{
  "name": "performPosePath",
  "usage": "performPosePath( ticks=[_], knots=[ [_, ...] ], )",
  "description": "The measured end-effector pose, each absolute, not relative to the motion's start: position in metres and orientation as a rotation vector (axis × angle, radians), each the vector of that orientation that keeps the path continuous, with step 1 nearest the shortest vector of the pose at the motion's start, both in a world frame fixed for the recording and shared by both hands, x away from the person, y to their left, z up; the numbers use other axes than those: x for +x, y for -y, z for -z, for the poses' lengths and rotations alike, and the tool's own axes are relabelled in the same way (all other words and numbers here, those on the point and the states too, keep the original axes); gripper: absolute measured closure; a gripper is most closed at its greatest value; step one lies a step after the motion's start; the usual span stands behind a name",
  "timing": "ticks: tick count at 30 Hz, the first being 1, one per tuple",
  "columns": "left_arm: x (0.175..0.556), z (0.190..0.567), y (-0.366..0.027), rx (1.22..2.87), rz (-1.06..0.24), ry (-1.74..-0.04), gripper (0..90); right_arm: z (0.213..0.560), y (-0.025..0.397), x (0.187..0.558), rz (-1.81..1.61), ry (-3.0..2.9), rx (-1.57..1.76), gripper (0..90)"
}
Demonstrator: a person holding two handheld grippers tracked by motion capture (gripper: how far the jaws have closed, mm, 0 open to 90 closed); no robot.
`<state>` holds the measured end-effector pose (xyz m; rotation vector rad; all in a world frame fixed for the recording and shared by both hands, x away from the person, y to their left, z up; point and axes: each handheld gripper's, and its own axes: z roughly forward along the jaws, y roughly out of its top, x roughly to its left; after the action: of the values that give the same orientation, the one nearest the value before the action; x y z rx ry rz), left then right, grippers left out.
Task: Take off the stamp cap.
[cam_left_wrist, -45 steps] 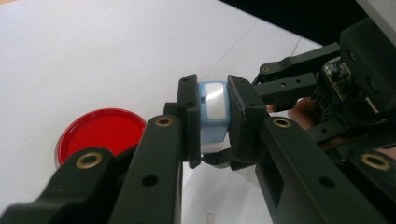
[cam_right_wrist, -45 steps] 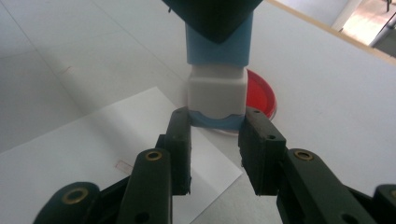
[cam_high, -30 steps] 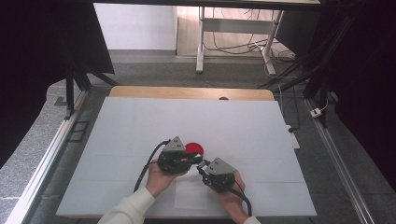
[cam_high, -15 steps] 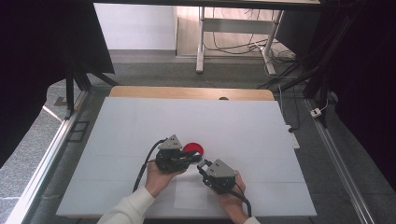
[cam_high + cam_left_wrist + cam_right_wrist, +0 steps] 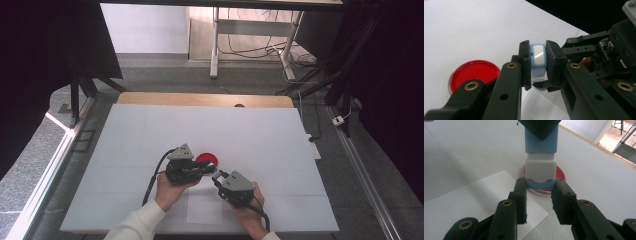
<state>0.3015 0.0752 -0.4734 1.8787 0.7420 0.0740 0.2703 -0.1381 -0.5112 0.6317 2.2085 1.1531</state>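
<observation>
- The small blue-and-white block [image 5: 537,62] is hanging just above the tabletop [image 5: 150,130], near the person's edge, pinched between two tools.
- The right hand-held gripper [image 5: 218,177] is closing its jaws around the block's lower blue end [image 5: 540,183].
- The left hand-held gripper [image 5: 204,168] is squeezing the block's upper part.
- A red round dish [image 5: 207,160] is lying just beyond, beside a white paper sheet [image 5: 461,205].
</observation>
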Motion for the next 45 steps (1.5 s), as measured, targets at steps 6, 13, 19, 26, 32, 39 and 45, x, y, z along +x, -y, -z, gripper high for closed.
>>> performPosePath(
  ticks=[6,13,19,26,32,39,45],
  knots=[
    [0.303,0.452,-0.114,1.779,-0.221,-0.789,75.9,0.522,0.153,0.274,-1.126,-2.224,0.701,66.1],
    [0.302,0.46,-0.102,1.828,-0.174,-0.766,75.8,0.512,0.151,0.272,-1.131,-2.227,0.659,65.9],
    [0.307,0.466,-0.102,1.826,-0.098,-0.773,75.7,0.512,0.163,0.276,-1.164,-2.228,0.683,65.7],
    [0.306,0.47,-0.098,1.847,-0.085,-0.771,75.6,0.509,0.18,0.277,-1.19,-2.232,0.701,65.6],
    [0.306,0.471,-0.096,1.86,-0.088,-0.766,75.6,0.51,0.198,0.278,-1.216,-2.231,0.737,65.5],
    [0.305,0.471,-0.095,1.877,-0.101,-0.763,75.6,0.507,0.22,0.279,-1.241,-2.215,0.766,65.4],
    [0.306,0.469,-0.098,1.886,-0.132,-0.769,75.6,0.507,0.236,0.276,-1.238,-2.229,0.762,65.4]
  ],
)
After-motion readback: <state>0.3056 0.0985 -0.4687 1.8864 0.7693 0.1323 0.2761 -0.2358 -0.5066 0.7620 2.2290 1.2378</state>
